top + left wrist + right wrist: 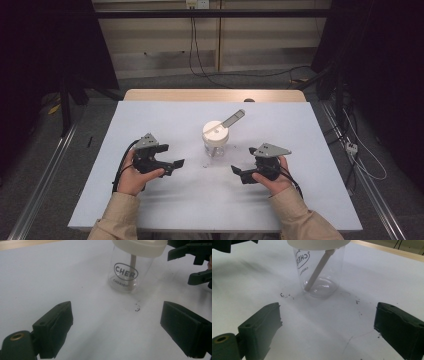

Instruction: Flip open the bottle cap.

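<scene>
A clear plastic cup [216, 142] with a cream lid [215, 131] stands upright near the middle of the white table. A pale straw [233, 118] pokes through the lid and leans to the back right. My left gripper [172, 156] hovers to the cup's left, open, with nothing between its jaws. My right gripper [242, 161] sits to the cup's front right, also open and empty. In the left gripper view the cup [125, 275] with its black logo stands ahead of the open left gripper [116, 327]. In the right gripper view the cup [319, 272] stands just beyond the open right gripper [327, 327].
The white table cover [165, 200] has small dark specks [137, 308] near the cup's base. A wooden table edge [215, 95] runs along the back. Cables [360, 160] and rails lie on the floor around the table.
</scene>
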A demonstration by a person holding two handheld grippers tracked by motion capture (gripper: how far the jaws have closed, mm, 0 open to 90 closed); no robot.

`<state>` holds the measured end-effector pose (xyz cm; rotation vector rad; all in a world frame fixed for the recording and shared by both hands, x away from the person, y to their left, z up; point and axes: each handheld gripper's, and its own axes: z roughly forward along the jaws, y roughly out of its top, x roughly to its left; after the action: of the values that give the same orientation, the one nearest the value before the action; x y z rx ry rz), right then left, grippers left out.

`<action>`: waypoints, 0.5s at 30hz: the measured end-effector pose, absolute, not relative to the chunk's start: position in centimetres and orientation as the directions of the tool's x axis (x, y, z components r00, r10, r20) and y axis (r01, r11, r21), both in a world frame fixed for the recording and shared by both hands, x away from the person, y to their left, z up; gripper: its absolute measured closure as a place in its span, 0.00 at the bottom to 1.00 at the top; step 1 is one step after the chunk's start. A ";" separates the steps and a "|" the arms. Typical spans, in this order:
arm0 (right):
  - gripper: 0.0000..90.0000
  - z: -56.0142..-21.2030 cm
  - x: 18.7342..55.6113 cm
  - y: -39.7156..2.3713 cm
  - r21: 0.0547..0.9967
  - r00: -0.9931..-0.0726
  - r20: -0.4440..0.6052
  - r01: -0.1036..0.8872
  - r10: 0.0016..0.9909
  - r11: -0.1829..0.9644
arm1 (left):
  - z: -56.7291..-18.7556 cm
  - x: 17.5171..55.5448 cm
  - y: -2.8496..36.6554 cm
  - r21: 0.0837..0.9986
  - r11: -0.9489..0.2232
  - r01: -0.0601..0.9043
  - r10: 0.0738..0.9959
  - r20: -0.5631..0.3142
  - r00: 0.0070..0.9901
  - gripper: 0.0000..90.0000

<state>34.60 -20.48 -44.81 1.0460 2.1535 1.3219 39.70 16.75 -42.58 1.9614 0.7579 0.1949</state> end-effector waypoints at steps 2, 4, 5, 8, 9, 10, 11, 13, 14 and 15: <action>0.07 -44.8 34.4 -20.7 0.881 -0.636 0.045 0.389 0.770 0.270 | -42.6 39.5 17.0 0.850 -0.308 0.427 0.583 -0.185 0.791 0.12; 0.07 -44.8 34.3 -21.0 0.883 -0.637 0.044 0.385 0.769 0.269 | -42.6 39.4 17.4 0.850 -0.310 0.425 0.584 -0.182 0.791 0.11; 0.07 -44.8 34.2 -21.1 0.882 -0.635 0.046 0.388 0.771 0.267 | -42.7 39.3 17.5 0.850 -0.310 0.426 0.587 -0.182 0.789 0.11; 0.07 -44.8 34.0 -21.4 0.882 -0.634 0.048 0.389 0.772 0.265 | -42.7 39.2 18.0 0.853 -0.299 0.428 0.593 -0.185 0.784 0.10; 0.07 -44.8 34.0 -21.5 0.882 -0.633 0.045 0.388 0.773 0.267 | -42.7 39.1 18.2 0.852 -0.302 0.428 0.595 -0.183 0.783 0.10; 0.07 -44.8 33.9 -21.6 0.881 -0.633 0.045 0.390 0.773 0.268 | -42.7 39.1 18.4 0.852 -0.300 0.430 0.594 -0.186 0.783 0.10; 0.07 -44.9 33.9 -21.7 0.881 -0.631 0.044 0.390 0.775 0.267 | -42.8 39.0 18.5 0.851 -0.300 0.430 0.595 -0.186 0.782 0.10; 0.07 -44.8 33.7 -21.9 0.881 -0.629 0.045 0.392 0.776 0.266 | -42.9 38.9 18.7 0.848 -0.306 0.432 0.597 -0.182 0.781 0.10; 0.07 -44.9 33.7 -22.0 0.881 -0.629 0.043 0.390 0.776 0.267 | -43.0 38.8 18.9 0.847 -0.309 0.432 0.597 -0.180 0.781 0.10; 0.07 -44.9 33.6 -22.1 0.880 -0.627 0.043 0.392 0.778 0.268 | -43.1 38.8 19.0 0.847 -0.309 0.432 0.598 -0.180 0.781 0.10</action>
<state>33.61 -22.11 -44.87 1.0603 2.1453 1.3125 38.77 18.97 -43.07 1.9518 0.7761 0.2041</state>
